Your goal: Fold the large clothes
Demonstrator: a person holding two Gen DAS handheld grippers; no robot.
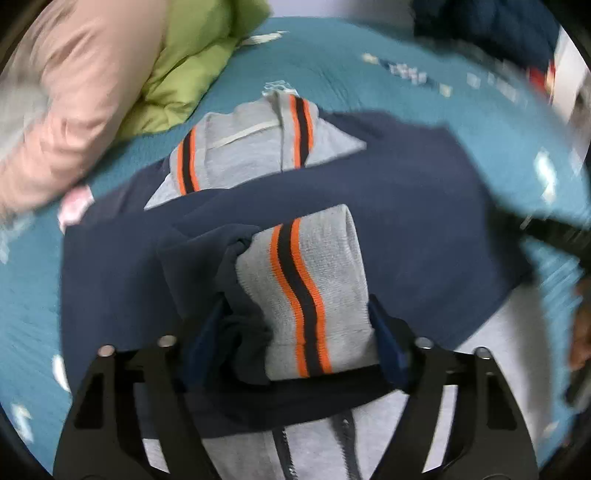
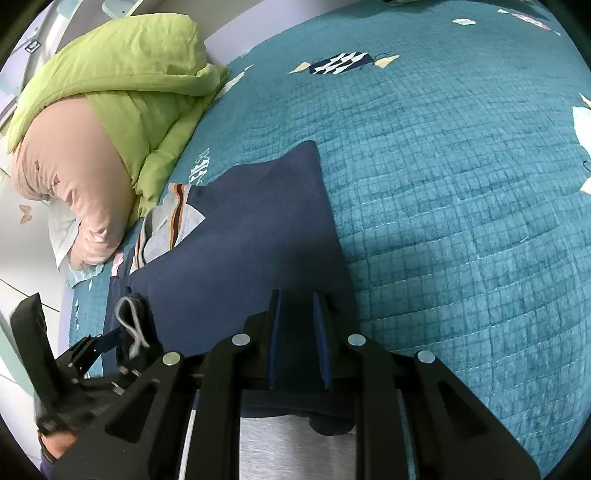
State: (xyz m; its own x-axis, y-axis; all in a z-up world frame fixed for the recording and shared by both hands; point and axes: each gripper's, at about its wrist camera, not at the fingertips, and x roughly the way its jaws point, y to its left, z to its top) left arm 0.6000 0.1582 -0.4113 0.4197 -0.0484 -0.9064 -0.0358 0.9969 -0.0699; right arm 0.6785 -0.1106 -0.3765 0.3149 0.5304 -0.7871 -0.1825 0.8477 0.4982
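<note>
A navy and grey jacket point(image 1: 388, 206) lies on the teal bed, its grey collar with orange and black stripes point(image 1: 243, 147) at the far end. My left gripper point(image 1: 295, 314) is shut on the jacket's grey striped cuff point(image 1: 299, 288), with bunched navy sleeve beside it. In the right wrist view the jacket point(image 2: 251, 236) spreads ahead, and my right gripper point(image 2: 298, 306) is shut on its navy edge, the fingers point(image 2: 275, 332) close together with cloth between them. The left gripper point(image 2: 107, 343) shows at the lower left there.
A teal quilted bedspread point(image 2: 461, 184) covers the bed. A green and pink duvet pile point(image 2: 110, 110) lies at the left by the collar, also in the left wrist view point(image 1: 110, 92). Dark cloth point(image 1: 487, 26) lies at the far right.
</note>
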